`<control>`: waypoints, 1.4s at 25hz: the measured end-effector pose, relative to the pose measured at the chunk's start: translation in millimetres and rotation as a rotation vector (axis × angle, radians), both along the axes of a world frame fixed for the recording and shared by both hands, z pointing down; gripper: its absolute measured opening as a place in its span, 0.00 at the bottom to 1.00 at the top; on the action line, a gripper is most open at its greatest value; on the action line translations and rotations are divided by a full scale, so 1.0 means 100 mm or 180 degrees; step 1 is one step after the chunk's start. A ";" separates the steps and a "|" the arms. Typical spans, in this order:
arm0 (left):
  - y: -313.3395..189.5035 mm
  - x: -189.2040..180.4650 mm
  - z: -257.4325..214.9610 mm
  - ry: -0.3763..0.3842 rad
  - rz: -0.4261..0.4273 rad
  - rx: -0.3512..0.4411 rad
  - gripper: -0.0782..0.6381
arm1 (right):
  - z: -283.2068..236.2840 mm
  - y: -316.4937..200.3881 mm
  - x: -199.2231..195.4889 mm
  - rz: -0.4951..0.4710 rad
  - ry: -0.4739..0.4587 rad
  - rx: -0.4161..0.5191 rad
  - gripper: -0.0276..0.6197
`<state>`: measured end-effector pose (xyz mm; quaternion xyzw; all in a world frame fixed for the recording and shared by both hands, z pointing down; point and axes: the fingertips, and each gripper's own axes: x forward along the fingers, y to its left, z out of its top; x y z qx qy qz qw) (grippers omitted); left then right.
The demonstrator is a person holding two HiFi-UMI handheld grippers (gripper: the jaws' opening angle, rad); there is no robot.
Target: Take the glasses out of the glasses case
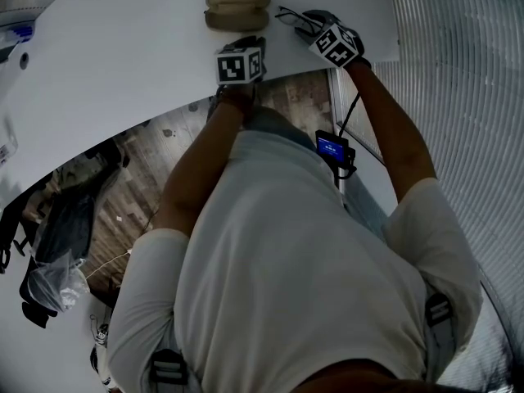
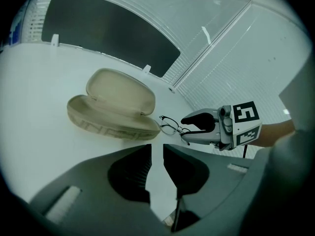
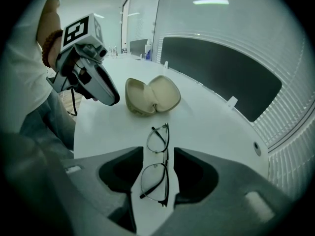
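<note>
Glasses [image 3: 157,167] on table [image 3: 206,127] betw wide R fingers [image 3: 197,173] | L fingers [image 2: 130,173] narrow, empty | case [image 2: 115,109] apart

case [image 2: 113,109]: beige, patterned band along lower shell. glasses [image 3: 156,168]: black frame. table [image 1: 123,64]: plain white. right gripper [image 2: 184,129]: grey, black pads, black-and-white squared cube. floor [image 1: 147,170]: brown wood grain.

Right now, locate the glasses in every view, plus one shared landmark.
Head view: glasses at top, right of centre.
Left gripper view: glasses mid-picture, right of the glasses case.
Right gripper view: glasses low centre, between open jaws of the right gripper.
Shared landmark: that open case.
</note>
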<state>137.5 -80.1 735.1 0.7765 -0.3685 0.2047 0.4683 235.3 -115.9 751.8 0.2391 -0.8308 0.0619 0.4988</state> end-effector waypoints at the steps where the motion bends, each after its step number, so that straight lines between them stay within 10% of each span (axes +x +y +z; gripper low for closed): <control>1: 0.00 0.00 -0.01 0.0002 -0.0001 0.0010 0.22 | -0.02 -0.01 0.01 0.0009 0.0003 0.0022 0.33; 19: -0.06 -0.52 -0.77 0.0160 -0.0169 0.0378 0.21 | -1.00 -0.03 -0.33 0.0520 -0.0769 0.0544 0.32; 35: -0.25 -1.37 -2.32 0.0599 -0.0607 0.1465 0.16 | -2.80 0.13 -1.29 0.0557 -0.2077 0.1353 0.05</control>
